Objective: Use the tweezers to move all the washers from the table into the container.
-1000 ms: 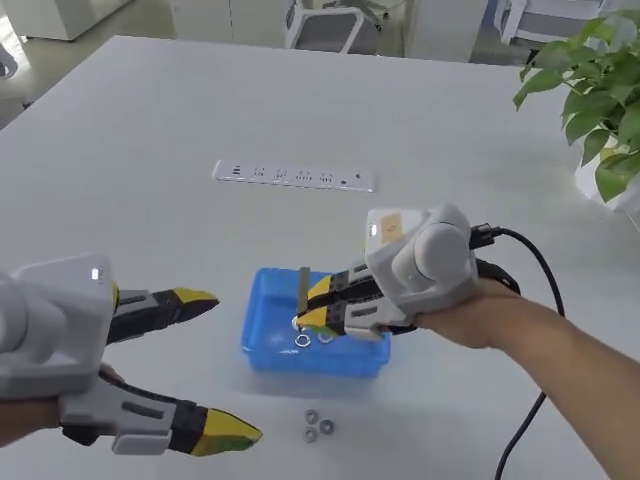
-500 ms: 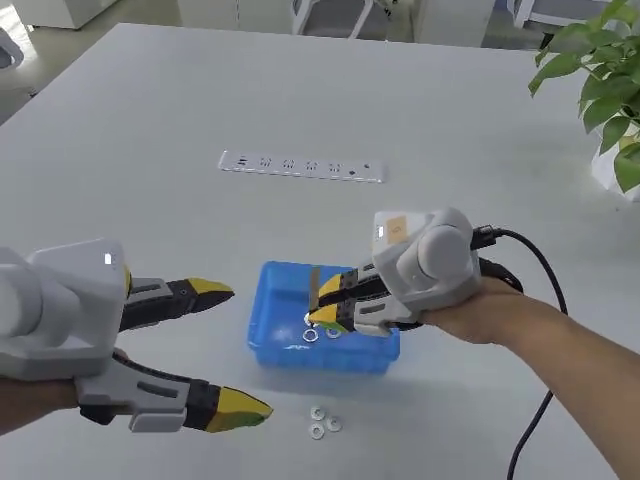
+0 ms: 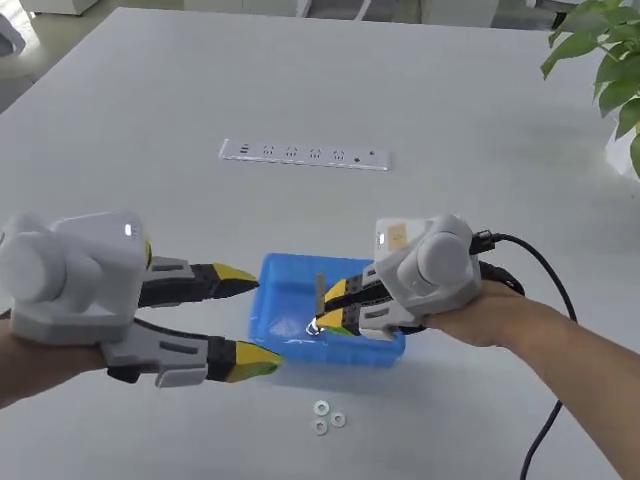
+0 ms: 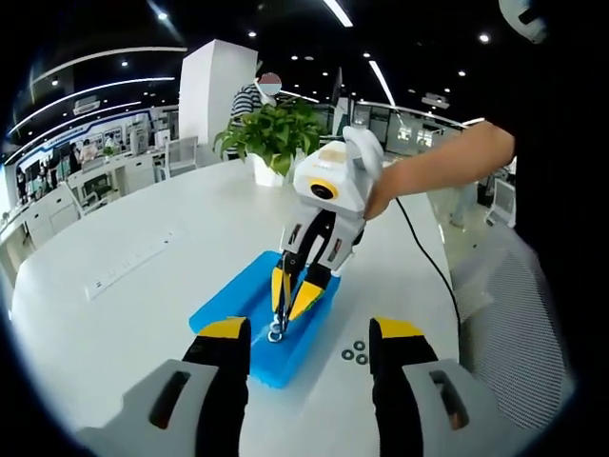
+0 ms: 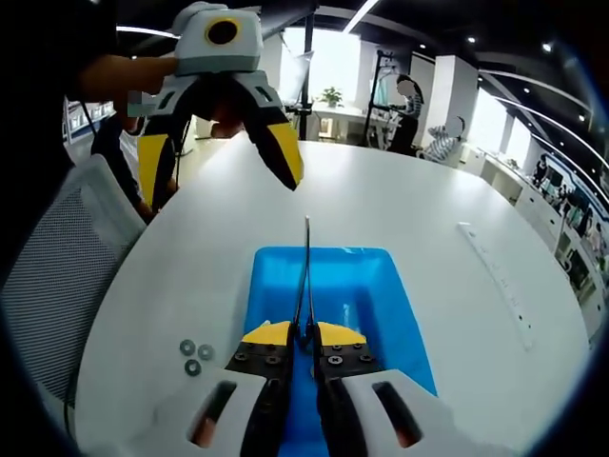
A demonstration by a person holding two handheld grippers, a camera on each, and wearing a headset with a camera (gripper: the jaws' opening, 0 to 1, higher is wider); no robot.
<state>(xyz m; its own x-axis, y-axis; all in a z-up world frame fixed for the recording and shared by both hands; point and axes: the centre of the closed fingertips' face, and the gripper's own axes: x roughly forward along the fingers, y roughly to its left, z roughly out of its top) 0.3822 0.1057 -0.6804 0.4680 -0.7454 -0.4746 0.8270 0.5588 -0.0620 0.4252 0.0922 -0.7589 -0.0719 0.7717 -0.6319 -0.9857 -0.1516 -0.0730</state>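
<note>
**Right tool over the blue container, tweezers clamped**

Right tool [image 5: 304, 335] rises from the bottom, its yellow-tipped jaws pressed together on the tweezers [image 5: 306, 276]. The tweezers run forward, edge-on, above the blue container [image 5: 366, 286]. Their tips reach just past its far rim as seen. Whether they grip anything: cannot tell. The container sits mid-surface on the white tabletop [image 5: 400, 205]. Three washers [image 5: 195, 356] lie in a tight cluster on the bare tabletop, apart from the container, between its long side and the tabletop edge nearest a mesh chair [image 5: 48, 305]. A power strip [image 5: 495, 281] lies toward the opposite edge. Left tool [image 5: 224, 181] hangs over the far side, jaws spread wide.
</note>
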